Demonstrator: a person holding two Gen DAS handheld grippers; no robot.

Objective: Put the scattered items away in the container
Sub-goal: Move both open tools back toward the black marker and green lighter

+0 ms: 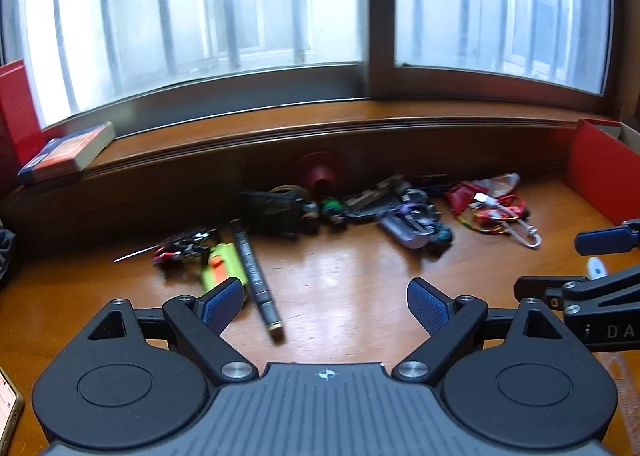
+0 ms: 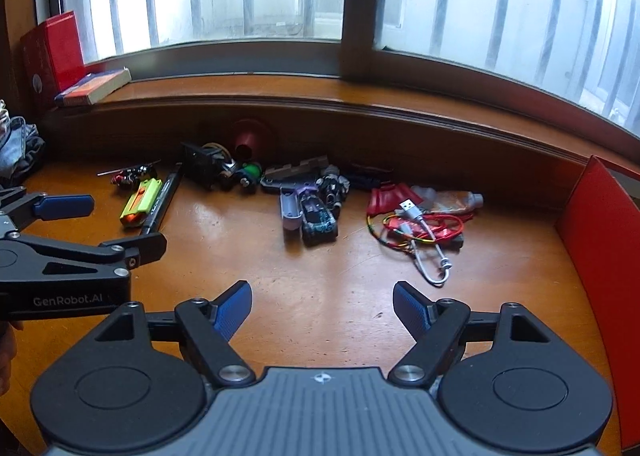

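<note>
Scattered items lie along the back of the wooden desk (image 1: 340,268): a green and orange cutter (image 1: 222,262) (image 2: 142,202), a black pen (image 1: 256,276) (image 2: 162,200), a purple toy with a small car (image 1: 408,224) (image 2: 316,212), and a red cable bundle with a white USB lead (image 1: 496,212) (image 2: 416,228). The red container (image 1: 600,172) (image 2: 600,236) stands at the right. My left gripper (image 1: 324,292) (image 2: 124,224) hovers open just short of the pen. My right gripper (image 2: 322,292) (image 1: 552,264) hovers open over bare wood in front of the toy and cables.
A black pouch (image 2: 200,164), a small toy helicopter (image 2: 130,174) and a red cone (image 2: 248,140) sit by the sill. A book (image 1: 68,152) and a red box (image 2: 52,52) rest on the sill at the left. A phone (image 1: 8,404) lies at the near left.
</note>
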